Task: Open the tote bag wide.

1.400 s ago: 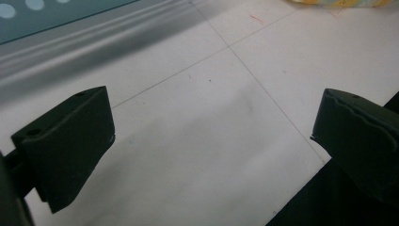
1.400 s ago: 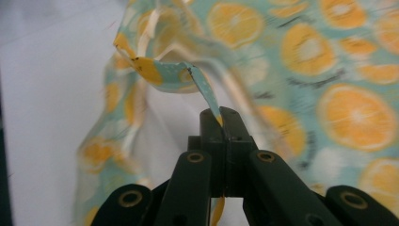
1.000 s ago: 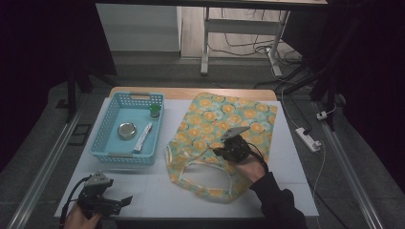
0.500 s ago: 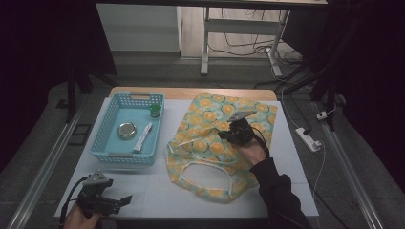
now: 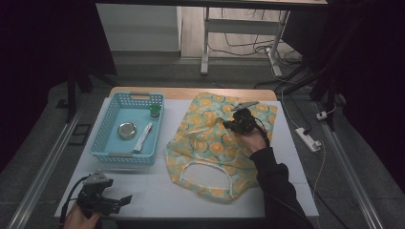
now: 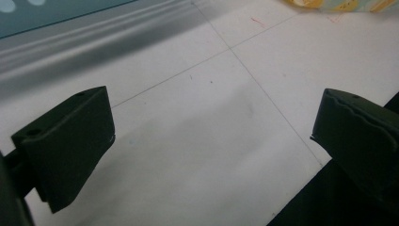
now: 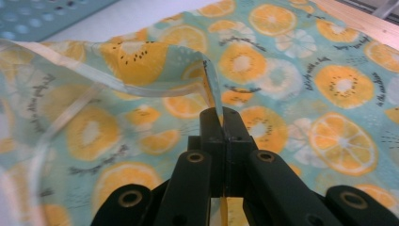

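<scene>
A teal cloth bag [image 5: 217,143] printed with orange slices lies flat on the white table, its looped handle toward the near edge. My right gripper [image 5: 231,125] is over the bag's middle, shut on a raised fold of its upper layer. In the right gripper view the jaws pinch the fabric edge [image 7: 212,94] and hold it up off the layer beneath. My left gripper [image 5: 122,201] rests at the table's near left corner, jaws wide open over bare table [image 6: 207,122], holding nothing.
A blue plastic basket [image 5: 109,129] stands at the left, holding a round metal tin [image 5: 127,130], a white tube [image 5: 143,138] and a small green-capped item [image 5: 154,110]. A power strip [image 5: 308,139] lies off the table's right side.
My right gripper has moved away from me and slightly right across the bag, pulling the pinched upper layer with it. The left gripper has stayed put.
</scene>
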### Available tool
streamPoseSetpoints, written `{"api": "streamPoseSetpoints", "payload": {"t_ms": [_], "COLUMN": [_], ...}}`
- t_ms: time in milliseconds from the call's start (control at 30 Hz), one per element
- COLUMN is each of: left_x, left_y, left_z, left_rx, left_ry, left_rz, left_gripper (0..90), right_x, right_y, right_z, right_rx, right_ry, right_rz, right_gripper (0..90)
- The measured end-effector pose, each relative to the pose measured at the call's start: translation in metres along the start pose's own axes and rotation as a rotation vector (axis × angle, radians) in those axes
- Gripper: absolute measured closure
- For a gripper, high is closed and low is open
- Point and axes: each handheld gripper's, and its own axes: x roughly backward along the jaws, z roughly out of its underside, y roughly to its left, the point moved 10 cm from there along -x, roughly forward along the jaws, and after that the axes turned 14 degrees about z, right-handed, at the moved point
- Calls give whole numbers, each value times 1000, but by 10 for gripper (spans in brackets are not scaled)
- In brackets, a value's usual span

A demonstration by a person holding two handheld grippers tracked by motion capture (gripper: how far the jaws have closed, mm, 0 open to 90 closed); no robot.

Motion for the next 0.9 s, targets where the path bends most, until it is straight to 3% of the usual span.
{"api": "streamPoseSetpoints", "payload": {"t_ms": [333, 500, 567, 600, 633, 733, 767, 900], "left_x": [0, 0, 0, -1, 0, 0, 0, -1], "left_y": [0, -1, -1, -1, -1, -1, -1, -1], "left_z": [0, 0, 0, 0, 0, 0, 0, 0], "left_rx": [-2, -7, -7, -8, -8, -8, -8, -10], "left_ry": [2, 7, 8, 7, 7, 5, 4, 8], "left_rz": [-1, -2, -4, -5, -5, -3, -3, -6], "left_gripper": [0, 0, 0, 0, 0, 0, 0, 0], "right_x": [-27, -35, -35, -35, -29, -17, -17, -2], "right_y": [-17, -17, -18, -18, -19, -18, -18, -9], "right_z": [21, 33, 33, 33, 26, 17, 17, 14], "right_rx": [-3, -10, -18, -18, -57, -85, -85, -77], "right_ry": [61, 97, 98, 98, 74, 51, 51, 35], "right_rz": [51, 40, 47, 47, 32, 18, 18, 15], "right_gripper": [898, 877, 777, 777, 683, 578, 578, 418]}}
